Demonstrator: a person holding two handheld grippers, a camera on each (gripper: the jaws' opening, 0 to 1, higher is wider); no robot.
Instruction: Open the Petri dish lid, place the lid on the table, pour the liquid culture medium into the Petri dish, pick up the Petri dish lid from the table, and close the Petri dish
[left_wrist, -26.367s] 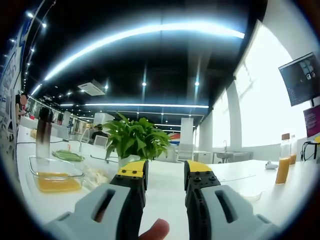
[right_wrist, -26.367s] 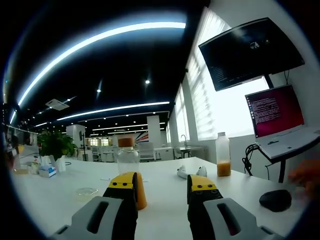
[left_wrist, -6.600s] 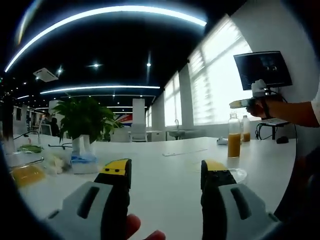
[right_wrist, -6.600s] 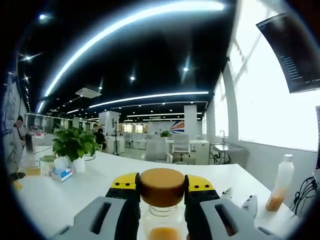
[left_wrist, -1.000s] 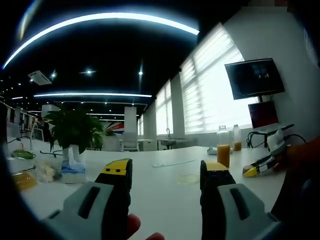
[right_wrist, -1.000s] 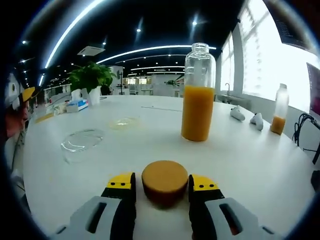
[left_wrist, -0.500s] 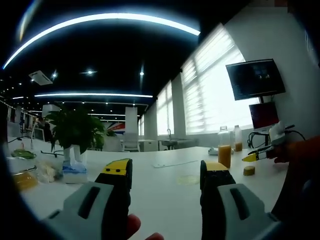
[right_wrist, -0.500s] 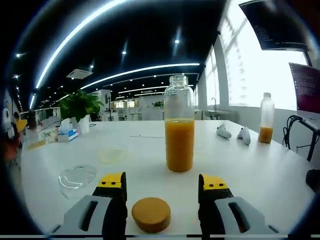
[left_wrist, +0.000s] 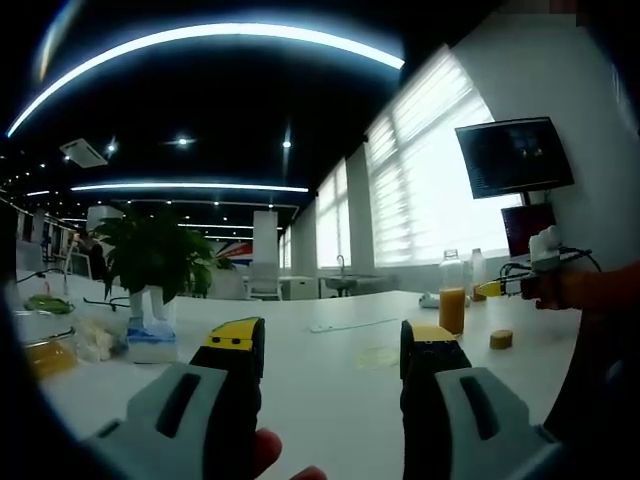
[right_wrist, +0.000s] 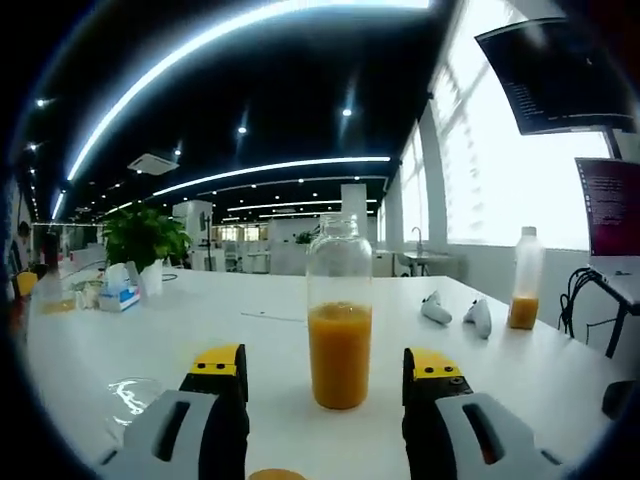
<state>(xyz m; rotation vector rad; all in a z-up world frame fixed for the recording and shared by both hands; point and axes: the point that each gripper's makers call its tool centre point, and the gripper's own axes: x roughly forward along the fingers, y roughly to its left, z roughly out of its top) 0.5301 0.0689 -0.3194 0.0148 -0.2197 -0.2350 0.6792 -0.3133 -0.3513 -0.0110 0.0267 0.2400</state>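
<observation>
Right tool (right_wrist: 325, 385): jaws apart, nothing between them, low over the white worktop (right_wrist: 560, 370). Cork cap (right_wrist: 277, 474): on the worktop at the near edge, just below the jaws. Medium bottle (right_wrist: 339, 325): upright, uncapped, part full of orange liquid, just beyond the jaws. Petri dish lid (right_wrist: 130, 395): probably the clear disc lying toward the near left edge.

Left tool (left_wrist: 330, 350): jaws apart, empty. Petri dish (left_wrist: 377, 355): faint, beyond the jaws. Potted plant (left_wrist: 155, 265): far left.
</observation>
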